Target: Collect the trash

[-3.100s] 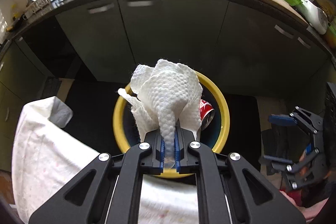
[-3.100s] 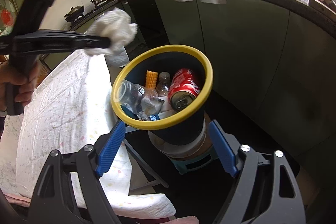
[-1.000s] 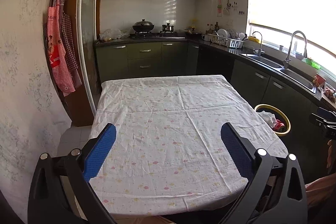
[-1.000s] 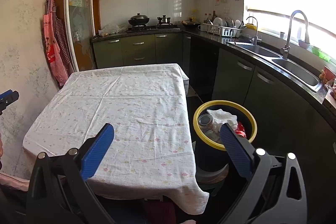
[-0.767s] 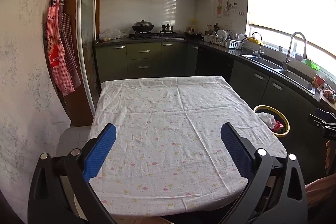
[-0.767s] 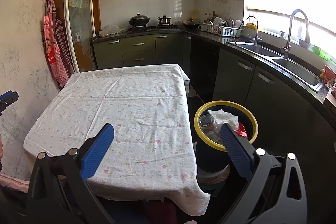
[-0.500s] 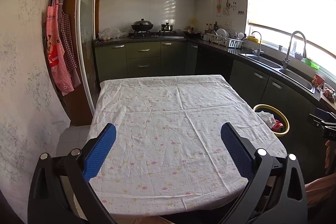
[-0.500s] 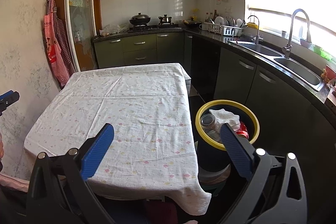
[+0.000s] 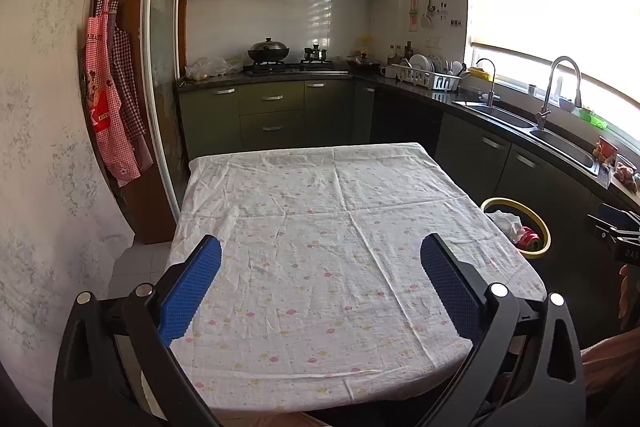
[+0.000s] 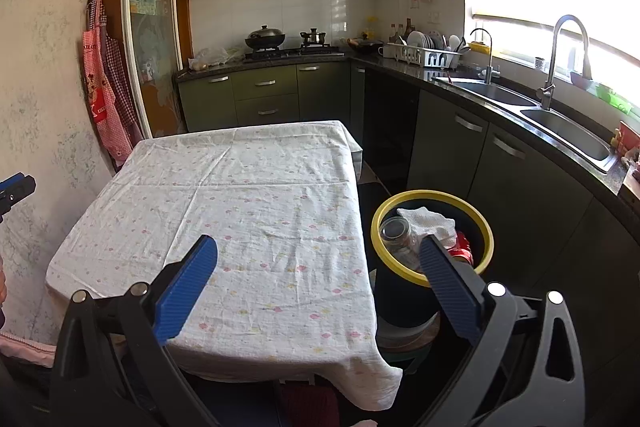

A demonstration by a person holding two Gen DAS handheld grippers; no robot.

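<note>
Both sets of tongs are held spread wide apart, with nothing gripped between their blue pads. The left tongs [image 9: 320,283] are seen above the near edge of the counter [image 9: 320,227], which is covered by a white cloth with small pink and yellow marks. The right tongs [image 10: 318,283] are held over the counter's near right corner, with the right pad [image 10: 448,287] overlapping the near rim of the bin in the picture.

The bin [image 10: 486,227], dark with a yellow rim, is placed on the floor just beside the right edge of the counter, in front of dark green cabinets. Inside it, a crumpled paper towel [image 10: 428,223] is seen on top, with a clear bottle [image 10: 394,233] to its left and a red can [image 10: 462,247] to its right. In the left wrist view the bin [image 9: 544,231] is visible past the counter's right edge. A sink [image 10: 560,123] is set into the worktop at the far right.
</note>
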